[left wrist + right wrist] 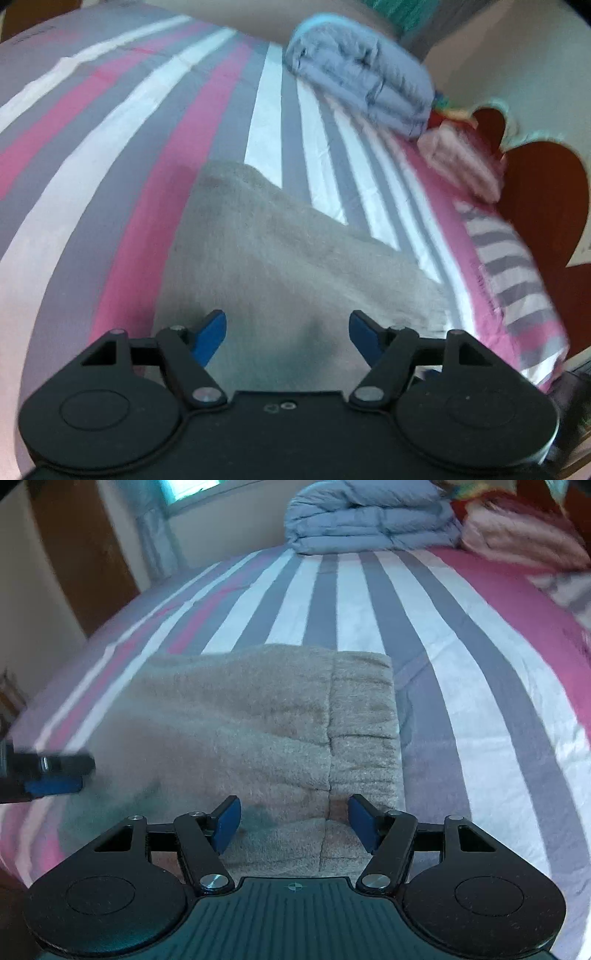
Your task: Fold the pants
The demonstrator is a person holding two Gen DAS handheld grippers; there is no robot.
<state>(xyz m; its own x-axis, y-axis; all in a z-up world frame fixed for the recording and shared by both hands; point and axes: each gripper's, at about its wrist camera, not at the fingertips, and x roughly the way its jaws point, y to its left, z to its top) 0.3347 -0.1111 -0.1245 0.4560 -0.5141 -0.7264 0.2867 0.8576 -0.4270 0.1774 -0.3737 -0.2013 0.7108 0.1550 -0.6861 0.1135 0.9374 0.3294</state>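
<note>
Item: beige fleece pants (pixel 280 738), folded into a thick bundle, lying mid-bed on the pink, grey and white striped bedspread (pixel 461 672).
Left tool (pixel 287 334): jaws apart, empty, above the fleece.
Right tool (pixel 293 821): jaws apart, empty, straddling the elastic waistband (pixel 364 731).
Hazard: pinching only the top layer would likely drag the bundle open.

Striped bedsheet (pixel 369 602), folded blue quilt (pixel 369 520), perhaps pink blankets (pixel 517 535) beside it.

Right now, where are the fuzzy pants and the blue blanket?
fuzzy pants (pixel 280 716): right wrist view, middle of the folded fabric.
blue blanket (pixel 369 520): right wrist view, front of the folded stack.
</note>
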